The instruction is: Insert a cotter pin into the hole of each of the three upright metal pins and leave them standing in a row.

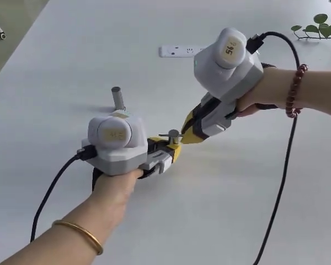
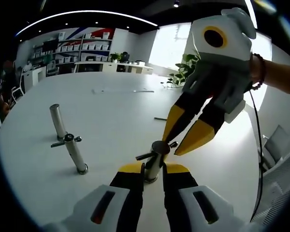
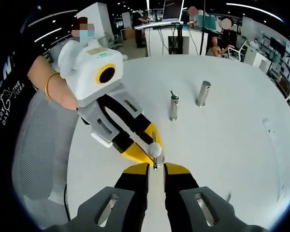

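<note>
So the left gripper (image 1: pixel 168 150) comes in from the near left and has its jaws closed around the lower shaft of one upright metal pin (image 2: pixel 153 162). Pretty sure that's just to steady it on the white table (image 1: pixel 237 210) so it doesn't tip or spin while the fiddly bit happens up top.

The right gripper (image 1: pixel 186 131) reaches down from the far right with its yellow tips right at the pin's head. Its jaws look almost fully closed, with only a sliver of gap, and they seem to be pinching one end of a cotter pin (image 2: pixel 142 156). That cotter pin already sits crosswise through the hole near the top. It pokes out on the left side of the head, and its other end is tucked between the right gripper's tips. So the thing being worked on sits just above the left jaws and just beyond the right ones.

Further off to the left, a second pin (image 2: pixel 76 155) stands with its own cotter through it, and a bare pin (image 2: pixel 57 120) stands just past that. By the look of it, this is pin two of three.
</note>
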### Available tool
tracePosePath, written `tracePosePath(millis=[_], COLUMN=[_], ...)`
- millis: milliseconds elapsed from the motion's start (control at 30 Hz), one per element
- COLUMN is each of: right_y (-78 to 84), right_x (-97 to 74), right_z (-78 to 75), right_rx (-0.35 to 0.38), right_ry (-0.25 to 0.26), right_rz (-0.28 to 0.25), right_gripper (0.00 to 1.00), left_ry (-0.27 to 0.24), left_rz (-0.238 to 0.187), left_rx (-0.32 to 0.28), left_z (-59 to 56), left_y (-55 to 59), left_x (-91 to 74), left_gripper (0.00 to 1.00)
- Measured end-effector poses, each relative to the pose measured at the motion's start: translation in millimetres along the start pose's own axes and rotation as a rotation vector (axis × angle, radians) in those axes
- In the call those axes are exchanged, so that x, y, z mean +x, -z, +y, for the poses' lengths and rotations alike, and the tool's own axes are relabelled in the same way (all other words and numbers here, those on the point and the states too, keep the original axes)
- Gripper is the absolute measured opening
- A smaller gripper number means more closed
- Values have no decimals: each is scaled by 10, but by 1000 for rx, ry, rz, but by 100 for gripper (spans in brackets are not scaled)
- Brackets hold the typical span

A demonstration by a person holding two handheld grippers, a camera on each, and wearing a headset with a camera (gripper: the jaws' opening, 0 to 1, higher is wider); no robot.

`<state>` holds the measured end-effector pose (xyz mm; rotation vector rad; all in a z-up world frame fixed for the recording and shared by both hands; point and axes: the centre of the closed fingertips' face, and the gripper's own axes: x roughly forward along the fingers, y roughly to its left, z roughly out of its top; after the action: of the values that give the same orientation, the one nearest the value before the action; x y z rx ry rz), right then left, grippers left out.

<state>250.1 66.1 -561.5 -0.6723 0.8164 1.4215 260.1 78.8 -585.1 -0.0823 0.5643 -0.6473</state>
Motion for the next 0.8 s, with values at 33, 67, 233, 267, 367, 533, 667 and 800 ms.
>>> tracePosePath(millis=[33,67,233,267,367,533,667,800], right_y=[8,11,5,8,-4,-42,-47,-43], right_x=[-10,-32,-80,-75,-45,-21,-11,-11], right_z=[-2,3,1,8,20,12,19,17], right_rx=[3,8,37,38,25,18,-5,-7], right_ry=[0,-3,-4,-7,-10,-10,-15,-15], right_rz=[1,-2,-25,-24,-19,-23,-17,-16], right_gripper=[6,5,0,0,0,0,0,0], left_ry=[-1,-2,-7,-7,-7,-5,-6,-6], left_rz=[0,-1,-3,-3,-2,-3,-5,-5], left_rx=[0,0,-5,-5,-3,-6,-6,-7], left_z=[0,0,4,4,6,6,7,10], left_y=[1,2,7,7,8,9,11,12], left_x=[0,0,-6,-7,-6,-6,-8,-7], left_gripper=[13,13,13,13,13,13,13,13])
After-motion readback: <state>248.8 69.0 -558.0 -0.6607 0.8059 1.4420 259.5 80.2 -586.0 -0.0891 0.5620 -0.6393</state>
